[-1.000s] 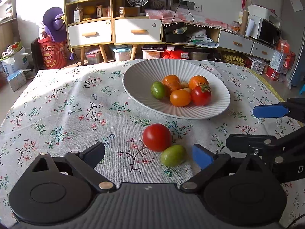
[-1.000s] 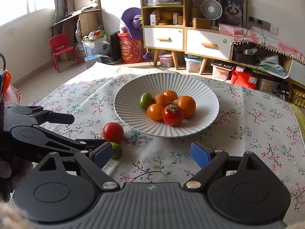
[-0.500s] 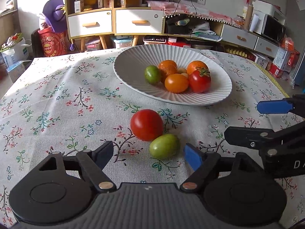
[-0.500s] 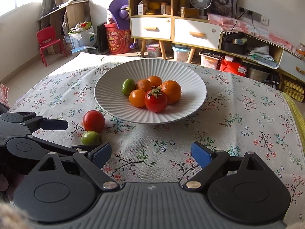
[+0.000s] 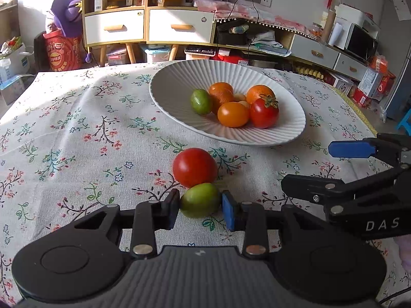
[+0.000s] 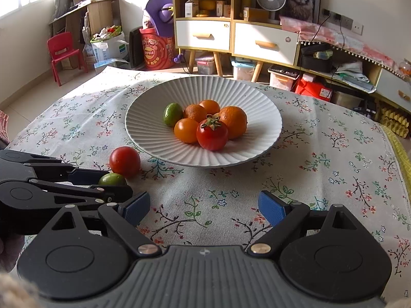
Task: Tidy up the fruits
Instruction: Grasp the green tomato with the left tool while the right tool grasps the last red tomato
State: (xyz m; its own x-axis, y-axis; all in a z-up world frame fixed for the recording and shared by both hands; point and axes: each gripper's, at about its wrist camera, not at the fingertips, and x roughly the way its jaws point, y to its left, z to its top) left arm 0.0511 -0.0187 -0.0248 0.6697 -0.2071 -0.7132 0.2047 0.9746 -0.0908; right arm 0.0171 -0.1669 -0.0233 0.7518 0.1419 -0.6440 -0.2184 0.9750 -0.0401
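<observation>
Left gripper [image 5: 200,206]: its jaws have just been closing and now sit pressed against both sides of the green fruit [image 5: 200,200], which rests on the tablecloth [image 5: 77,133] touching the red tomato [image 5: 194,167].
Right gripper [image 6: 204,205]: fingers wide apart, nothing between them, hovering over bare cloth in front of the plate [image 6: 143,131].
Risk, squeeze: I'd guess the smooth, rounded fruit could pop out of the flat pads.
Risk, neighbour: lifting may nudge the tomato into a roll.
Risk, landing: the plate is shallow and already holds a cluster of fruit; a dropped piece could bounce off.
Textures: glossy skins, ribbed white plate, soft floral fabric with creases.
</observation>
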